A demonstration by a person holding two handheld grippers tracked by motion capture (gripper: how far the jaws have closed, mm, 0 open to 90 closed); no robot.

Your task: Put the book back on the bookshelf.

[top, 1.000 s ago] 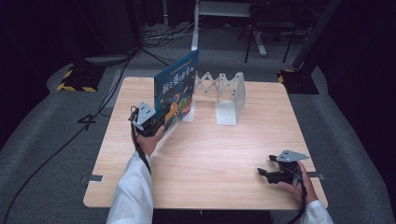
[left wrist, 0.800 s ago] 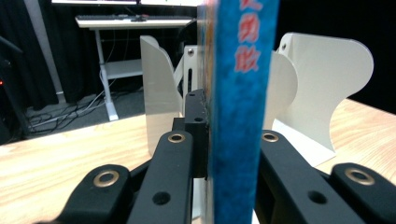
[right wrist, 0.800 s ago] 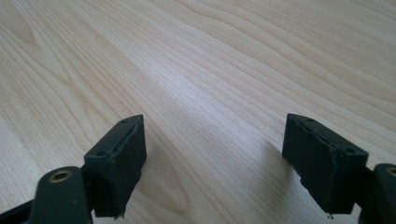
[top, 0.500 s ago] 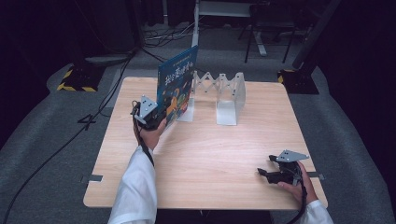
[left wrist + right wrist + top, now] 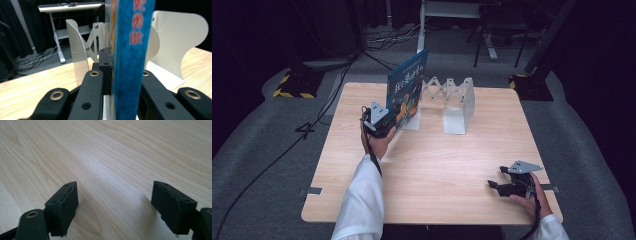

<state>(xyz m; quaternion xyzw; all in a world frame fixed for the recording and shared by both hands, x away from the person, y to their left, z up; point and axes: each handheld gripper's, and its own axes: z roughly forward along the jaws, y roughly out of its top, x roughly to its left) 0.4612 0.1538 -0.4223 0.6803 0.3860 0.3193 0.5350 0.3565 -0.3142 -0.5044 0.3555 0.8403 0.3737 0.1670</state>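
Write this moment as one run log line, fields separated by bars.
left hand-held gripper: shut on blue book | book: upright at white rack | right hand-held gripper: open, over table

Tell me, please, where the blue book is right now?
In the high view, the blue book stands upright at the table's far left, clamped by the left gripper, beside the white rack.

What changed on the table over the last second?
The left claw, shut on the blue picture book, carried it slightly up and toward the white accordion book rack, its near corner off the table. The right claw stayed open, resting near the front edge.
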